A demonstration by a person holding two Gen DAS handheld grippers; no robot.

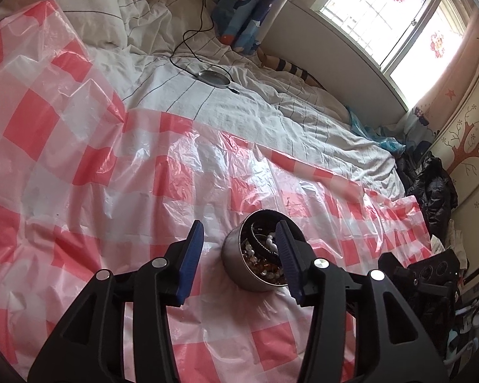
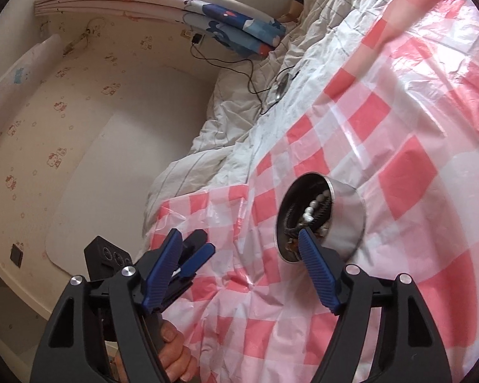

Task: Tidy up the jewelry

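Your jewelry sits heaped in a round metal tin (image 1: 255,255) standing on the pink-and-white checked plastic sheet (image 1: 111,191) you have spread over the bed, most likely so that any bead that spills stays on a slick surface instead of sinking into the white quilt (image 1: 239,102). Inside the tin you can make out a string of white pearls (image 2: 314,207), a dark beaded band (image 1: 260,242) and a jumble of amber and clear beads; the pieces are tangled together and nothing has been laid out on the sheet yet. Your left gripper (image 1: 239,255) has its blue fingers spread wide, poised just short of the tin with one finger lined up over its mouth, and it holds nothing. Your right gripper (image 2: 239,249) is spread as well and empty, one blue finger (image 2: 319,268) in line with the tin's open rim, though you cannot tell whether it touches. Coming in from both sides like this suggests one tool will steady the tin while the other picks out a piece.
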